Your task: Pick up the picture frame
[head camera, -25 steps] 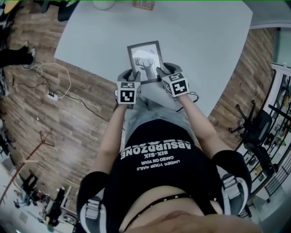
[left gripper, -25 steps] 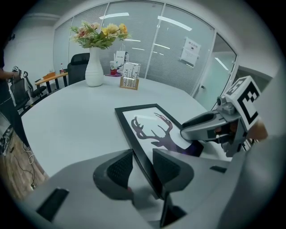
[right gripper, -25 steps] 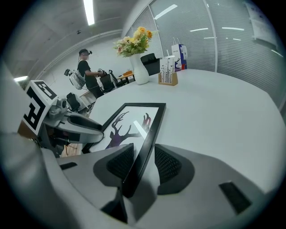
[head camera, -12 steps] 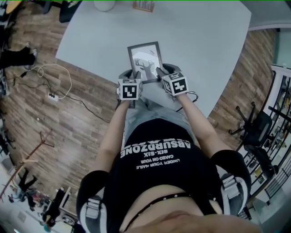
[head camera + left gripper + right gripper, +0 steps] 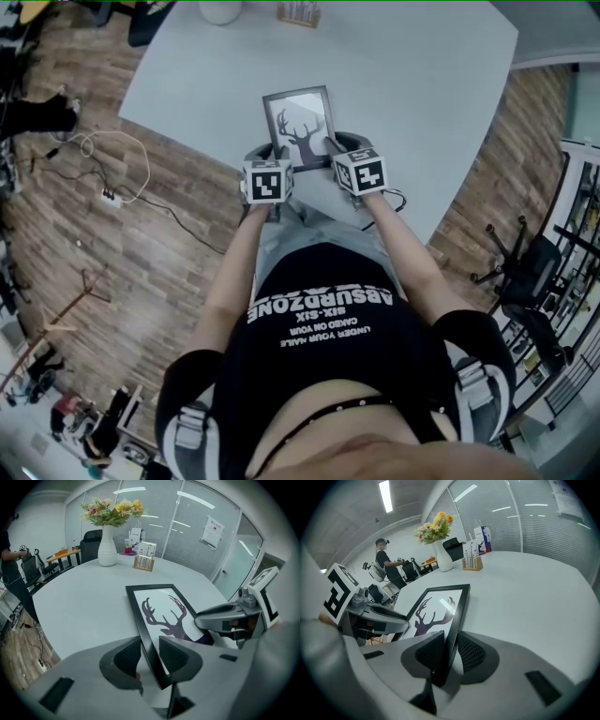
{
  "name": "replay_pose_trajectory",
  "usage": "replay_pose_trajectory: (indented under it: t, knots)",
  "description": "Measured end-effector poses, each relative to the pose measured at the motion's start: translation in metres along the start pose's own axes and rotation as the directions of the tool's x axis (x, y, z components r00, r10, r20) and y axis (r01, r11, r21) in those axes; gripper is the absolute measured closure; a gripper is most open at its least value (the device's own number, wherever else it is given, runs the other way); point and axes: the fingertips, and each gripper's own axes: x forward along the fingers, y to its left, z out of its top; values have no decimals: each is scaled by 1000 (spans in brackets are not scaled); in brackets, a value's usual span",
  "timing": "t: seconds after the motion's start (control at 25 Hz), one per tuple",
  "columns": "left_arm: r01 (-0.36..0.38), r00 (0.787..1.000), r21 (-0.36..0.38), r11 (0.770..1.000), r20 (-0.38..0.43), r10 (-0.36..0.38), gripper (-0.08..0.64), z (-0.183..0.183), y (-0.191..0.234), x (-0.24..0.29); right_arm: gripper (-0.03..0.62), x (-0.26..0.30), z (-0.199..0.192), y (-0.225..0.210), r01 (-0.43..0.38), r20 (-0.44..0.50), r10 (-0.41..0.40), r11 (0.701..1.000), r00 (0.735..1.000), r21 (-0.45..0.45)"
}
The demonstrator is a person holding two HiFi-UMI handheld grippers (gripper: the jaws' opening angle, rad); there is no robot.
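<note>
Picture frame: one only, a thin rectangle with a narrow black border and glossy glazing over a white print of a dark stag's head with branching antlers. It sits at the near edge of the tabletop, a smooth pale grey slab with rounded corners, and its near short side is right at that edge. Two tongs flank that side, one at each near corner. The left tongs straddle the frame's left border. Their jaws have just been closing and stand wide, with a sliver of space showing beside one pad, so they have no grip yet. The right tongs straddle the right border. Their jaws have also just been closing and are narrower, with both pads pressed to the border's two faces. All four pads are dark and mesh-textured, set in smooth grey moulded shells. Each tool carries one white cube with black square markers, two cubes in all. At the far edge stand one white, waisted vase of yellow and pink flowers and one small wooden slatted holder. Around the tabletop runs a floor of brown wood planks, where one pale cable lies looped.
</note>
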Motion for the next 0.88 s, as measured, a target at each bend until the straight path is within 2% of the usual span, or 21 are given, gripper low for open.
replay_pose_trajectory:
  t: [0.12,0.32,0.88]
  knots:
    - [-14,1000,3,1000,11,14,431,2,4,-5,494,-1,4,3,-5,8,5,1000,1000,5]
    - [-3,1000,-30,1000,15,3,431,-2,2,-12,497,-8,10,8,-9,29,10,1000,1000,-12]
    - [10,990,-24,1000,143,-7,440,19,-8,-58,502,-44,32,22,-24,146,27,999,989,-25]
